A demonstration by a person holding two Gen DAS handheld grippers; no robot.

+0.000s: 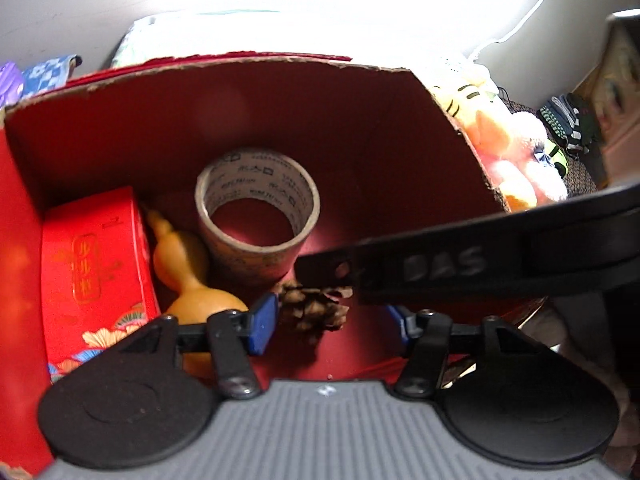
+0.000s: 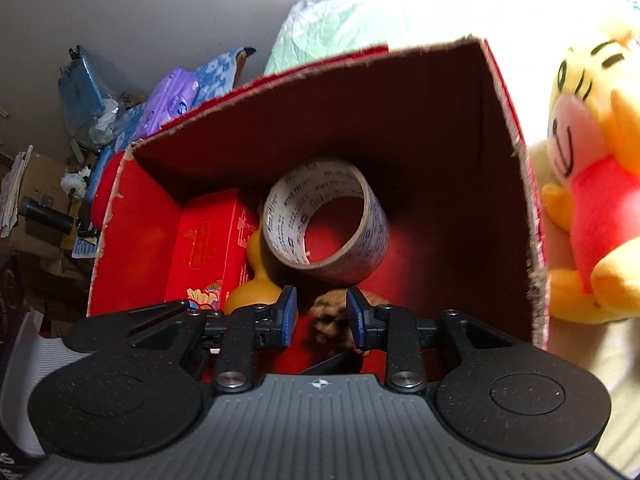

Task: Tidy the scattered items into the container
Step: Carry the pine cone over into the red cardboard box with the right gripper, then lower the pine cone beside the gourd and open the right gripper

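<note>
Surface: pale bedding (image 2: 400, 8), sunlit
Room: grey wall, clutter left
Box (image 1: 280, 92): tape roll (image 1: 258, 208), gourd (image 1: 184, 264), pinecone (image 1: 312, 308)
Left gripper (image 1: 332, 320): wide apart, empty
Right gripper (image 2: 322, 316): parted around pinecone, grip unclear

Right gripper (image 2: 322, 316) inside red cardboard box (image 2: 516, 160), blue pads straddling pine cone (image 2: 330, 318), gap visible. Tape roll (image 2: 332, 224) beyond; gourd (image 2: 256, 280), red packet (image 2: 208, 248) left. Plush toy (image 2: 592, 184) outside right.

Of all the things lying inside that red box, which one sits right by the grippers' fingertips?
The pine cone, brown and scaly, lies by both grippers' blue fingertips. The tape roll, gourd and red packet box lie farther in.
</note>
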